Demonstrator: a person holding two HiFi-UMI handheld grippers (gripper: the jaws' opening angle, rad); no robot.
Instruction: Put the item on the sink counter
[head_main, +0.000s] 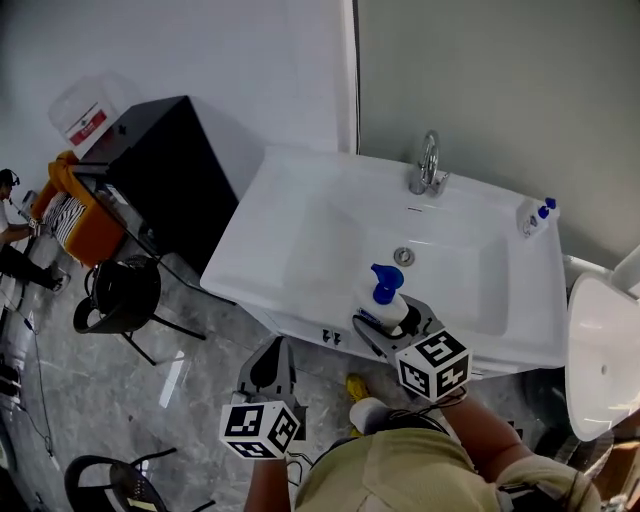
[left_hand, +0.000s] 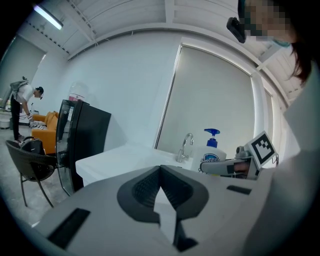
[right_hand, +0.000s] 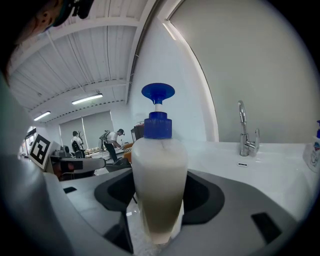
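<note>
Left gripper low, jaws together; right gripper holds soap bottle upright.

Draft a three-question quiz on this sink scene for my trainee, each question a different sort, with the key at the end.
1. True or false: the left gripper has its jaws together with nothing between them.
2. What is the right gripper shut on? A. a folded towel; B. the white plastic pump bottle with a blue pump head; C. a black chair.
3. Fill in: the chrome tap stands at the ___ edge of the white sink counter.
Key: 1 true; 2 B; 3 back.
</note>
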